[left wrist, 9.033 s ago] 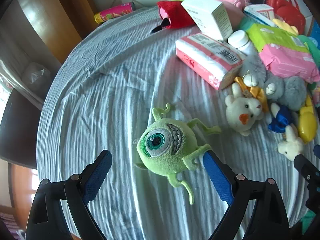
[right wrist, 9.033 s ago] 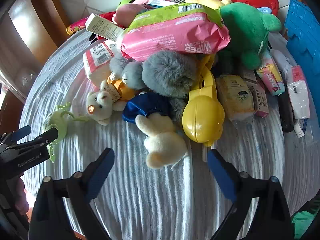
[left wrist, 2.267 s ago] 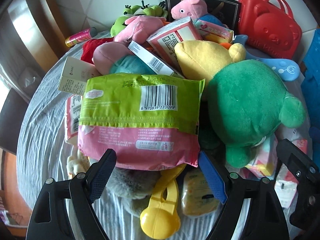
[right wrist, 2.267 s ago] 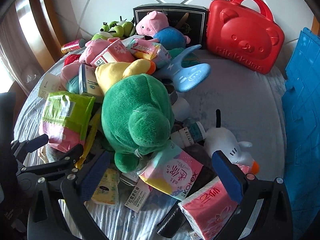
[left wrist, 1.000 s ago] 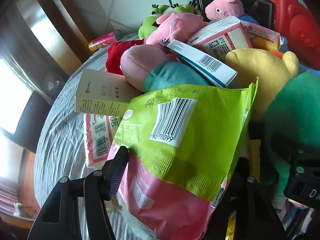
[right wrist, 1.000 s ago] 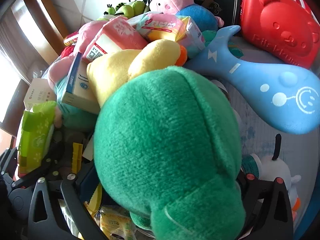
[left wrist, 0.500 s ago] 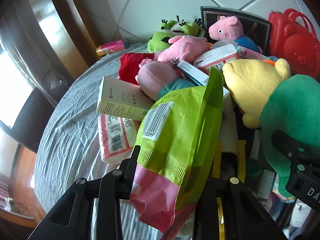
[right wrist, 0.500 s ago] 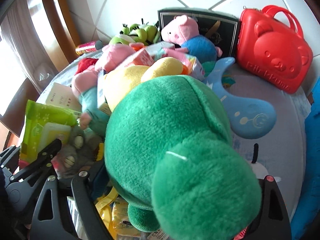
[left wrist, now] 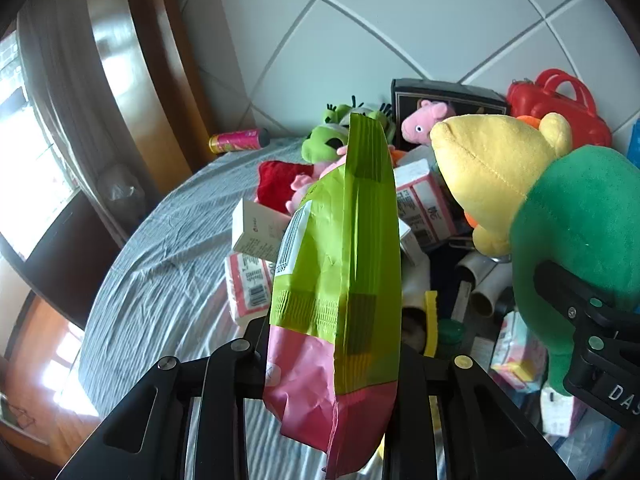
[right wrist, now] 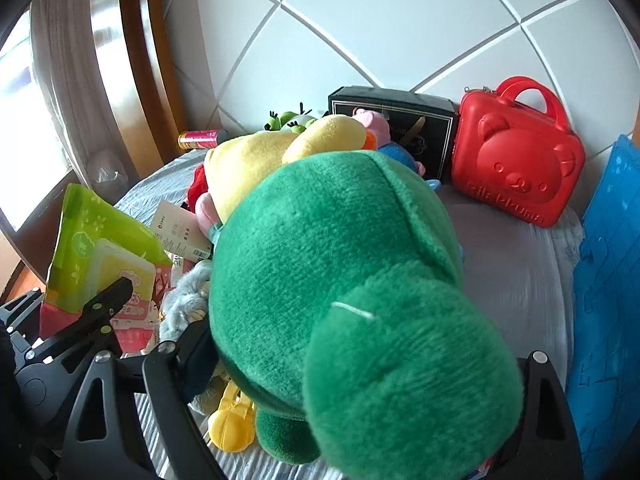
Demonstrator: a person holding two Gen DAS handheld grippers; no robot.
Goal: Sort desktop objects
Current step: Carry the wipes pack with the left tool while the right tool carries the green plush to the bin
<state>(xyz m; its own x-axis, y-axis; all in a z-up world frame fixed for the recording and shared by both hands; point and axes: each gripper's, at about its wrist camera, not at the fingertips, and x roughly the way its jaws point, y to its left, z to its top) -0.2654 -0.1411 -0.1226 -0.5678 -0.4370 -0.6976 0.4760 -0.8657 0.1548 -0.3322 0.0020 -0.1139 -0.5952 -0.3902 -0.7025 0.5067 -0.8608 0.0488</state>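
My left gripper is shut on a green-and-pink pack of wet wipes, held upright on edge above the table. The pack also shows in the right wrist view. My right gripper is shut on a big green plush toy that fills its view and hides the fingertips. A yellow plush lies against it. In the left wrist view the green plush and the yellow plush are at the right, lifted above the pile.
A heap of plush toys, boxes and tissue packs covers the grey tablecloth. A red bear case and a black box stand at the back wall. A blue crate is at the right. A pink can lies far left.
Both grippers have risen. The wipes pack has lifted off the pile and turned edge-on. The green plush has come up with the right gripper.
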